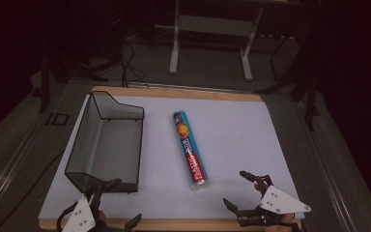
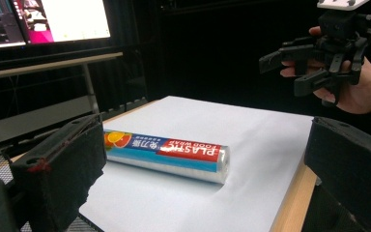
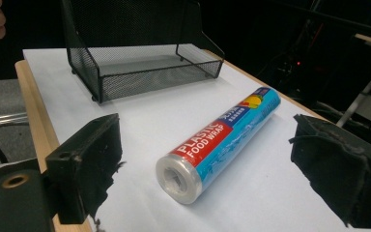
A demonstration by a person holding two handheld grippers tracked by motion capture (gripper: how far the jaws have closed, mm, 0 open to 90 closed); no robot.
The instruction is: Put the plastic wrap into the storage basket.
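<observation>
The roll of food wrap [image 1: 191,149] lies on the sheet [image 1: 241,135] that covers the surface [image 1: 183,93], about midway across it, its length running from the far side toward the near edge, with the near end angled slightly rightward. Left of the roll, apart from it, stands the mesh tray [image 1: 107,142] on the same sheet, its tall back wall on the side away from the roll. Right of the roll's near end, by the near edge, is the right claw [image 1: 237,190]. Left of the roll's near end, just before the tray's near corner and perhaps touching it, is the left claw [image 1: 113,205].
</observation>
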